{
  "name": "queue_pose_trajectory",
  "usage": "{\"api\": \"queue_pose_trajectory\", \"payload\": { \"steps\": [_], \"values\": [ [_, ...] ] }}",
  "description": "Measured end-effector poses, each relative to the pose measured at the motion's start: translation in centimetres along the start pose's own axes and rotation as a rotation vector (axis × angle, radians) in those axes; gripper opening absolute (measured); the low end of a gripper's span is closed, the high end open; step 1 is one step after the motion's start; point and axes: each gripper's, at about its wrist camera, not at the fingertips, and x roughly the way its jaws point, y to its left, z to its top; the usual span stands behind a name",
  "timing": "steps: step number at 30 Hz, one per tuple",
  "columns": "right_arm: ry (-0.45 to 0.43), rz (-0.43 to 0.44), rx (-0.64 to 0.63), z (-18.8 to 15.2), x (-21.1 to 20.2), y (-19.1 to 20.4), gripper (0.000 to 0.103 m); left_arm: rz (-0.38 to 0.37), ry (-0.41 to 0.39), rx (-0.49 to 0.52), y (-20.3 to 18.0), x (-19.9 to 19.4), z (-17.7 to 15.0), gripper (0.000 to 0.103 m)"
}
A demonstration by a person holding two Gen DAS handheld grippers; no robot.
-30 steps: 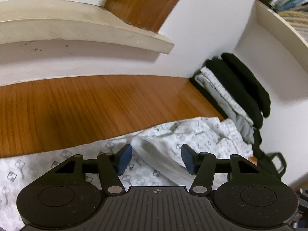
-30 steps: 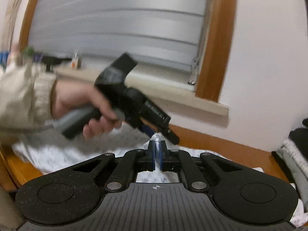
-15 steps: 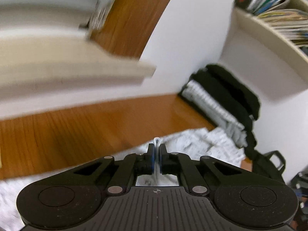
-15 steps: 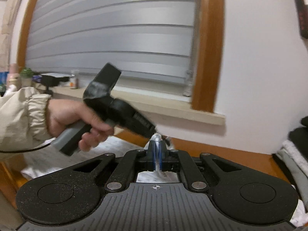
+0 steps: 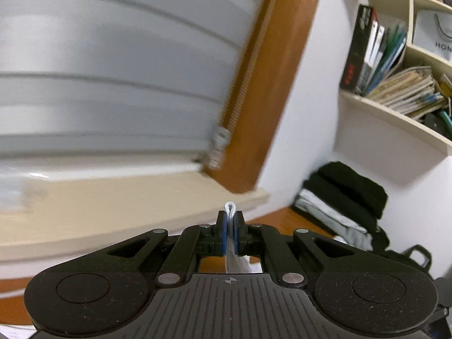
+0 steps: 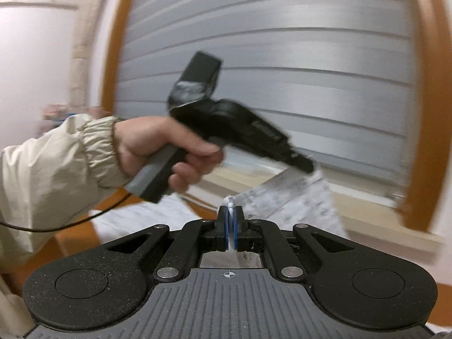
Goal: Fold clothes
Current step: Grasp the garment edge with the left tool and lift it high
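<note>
Lifting the patterned white cloth [image 6: 296, 197] off the wooden bench [image 5: 282, 220] is the step in hand. The left tongs [image 5: 230, 233] are pressed together on a thin fold of the cloth. The right tongs [image 6: 230, 231] pinch another bit of it too. In the right view, the person's left hand [image 6: 158, 147] holds its tool up high, and the cloth hangs from it in front of the window shutter [image 6: 282, 70]. Next, I think both hands must pull the cloth flat, then bring one edge over to meet the other. A pile of folded clothes [image 5: 344, 206] waits by the wall.
</note>
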Motion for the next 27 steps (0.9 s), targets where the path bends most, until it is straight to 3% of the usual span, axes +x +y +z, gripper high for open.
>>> {"api": "queue_pose_trajectory", "payload": {
  "steps": [9, 14, 18, 25, 27],
  "values": [
    [0.004, 0.236, -0.026, 3.2, 10.5, 8.0, 0.004, 0.139, -0.061, -0.021, 8.0, -10.7, -0.8, 0.004],
    [0.012, 0.311, -0.052, 4.4, 15.4, 12.0, 0.004, 0.203, -0.088, -0.065, 12.1, -15.0, -1.7, 0.004],
    [0.037, 0.351, -0.056, 4.6, 19.6, 14.4, 0.004, 0.293, -0.068, -0.080, 15.4, -16.6, -3.2, 0.004],
    [0.137, 0.372, -0.026, 1.4, 26.3, 18.4, 0.005, 0.399, 0.016, -0.145, 21.5, -17.5, -7.8, 0.004],
    [0.184, 0.375, -0.026, 0.1, 27.8, 19.0, 0.014, 0.416, 0.056, -0.155, 22.8, -17.4, -9.2, 0.008]
  ]
}}
